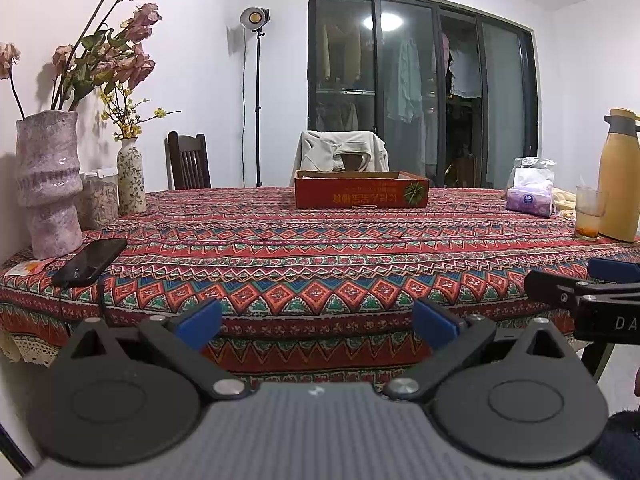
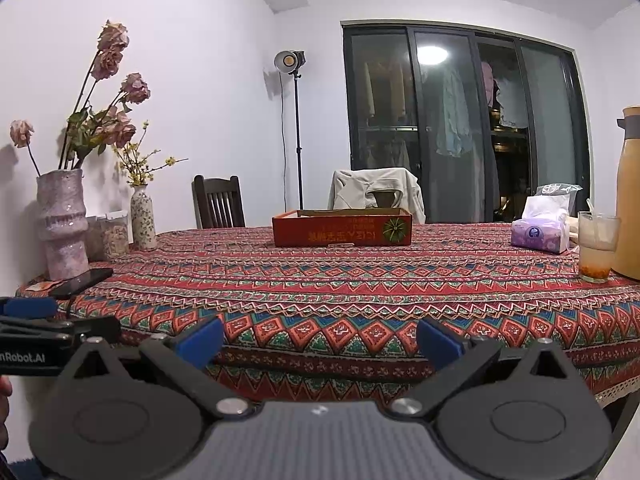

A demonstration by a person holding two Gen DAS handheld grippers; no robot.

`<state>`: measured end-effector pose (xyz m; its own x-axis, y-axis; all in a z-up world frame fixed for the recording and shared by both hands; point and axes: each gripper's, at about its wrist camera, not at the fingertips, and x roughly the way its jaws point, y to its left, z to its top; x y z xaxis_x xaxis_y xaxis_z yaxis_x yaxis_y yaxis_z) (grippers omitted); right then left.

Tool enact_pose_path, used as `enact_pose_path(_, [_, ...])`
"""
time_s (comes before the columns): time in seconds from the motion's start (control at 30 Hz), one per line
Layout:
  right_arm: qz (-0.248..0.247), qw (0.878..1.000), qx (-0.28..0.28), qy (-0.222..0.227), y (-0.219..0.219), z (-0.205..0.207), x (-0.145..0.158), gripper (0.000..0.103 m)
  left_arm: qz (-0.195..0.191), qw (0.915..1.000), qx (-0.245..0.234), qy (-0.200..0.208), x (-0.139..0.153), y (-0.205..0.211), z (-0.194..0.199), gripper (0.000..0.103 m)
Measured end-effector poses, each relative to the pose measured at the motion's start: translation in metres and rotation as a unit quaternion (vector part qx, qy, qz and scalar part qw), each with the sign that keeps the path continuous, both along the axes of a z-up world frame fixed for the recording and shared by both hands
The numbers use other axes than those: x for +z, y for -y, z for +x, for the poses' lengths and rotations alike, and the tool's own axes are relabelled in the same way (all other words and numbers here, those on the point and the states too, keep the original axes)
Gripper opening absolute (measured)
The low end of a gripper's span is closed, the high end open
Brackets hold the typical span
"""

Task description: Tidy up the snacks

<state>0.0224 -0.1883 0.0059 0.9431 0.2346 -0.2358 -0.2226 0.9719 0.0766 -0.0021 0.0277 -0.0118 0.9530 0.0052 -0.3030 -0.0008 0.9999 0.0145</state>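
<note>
Here, both grippers [image 1: 317, 325] [image 2: 319, 342] wide, empty.

Patterned table [image 1: 320, 248] bears red box [image 1: 361, 194], vases, phone [image 1: 90, 262] (near edge).

White walls [image 2: 192, 60] enclose the room, and a dark-framed sliding glass door [image 1: 420, 88] on the far side reflects a round ceiling light. A studio lamp [image 1: 255, 18] on a tall stand rises left of it. Two chairs stand beyond the patterned worktop [image 1: 320, 248]: a dark wooden chair [image 1: 188, 164] and a cloth-draped chair [image 1: 342, 154].
</note>
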Motion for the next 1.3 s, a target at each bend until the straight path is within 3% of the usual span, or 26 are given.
enact_pose_path(1.3, [0.003,1.000,0.000,0.001,0.0016,-0.0007,-0.0006,0.103,0.007,1.0000,-0.003,0.003,-0.0018,0.0033,-0.0016,0.103])
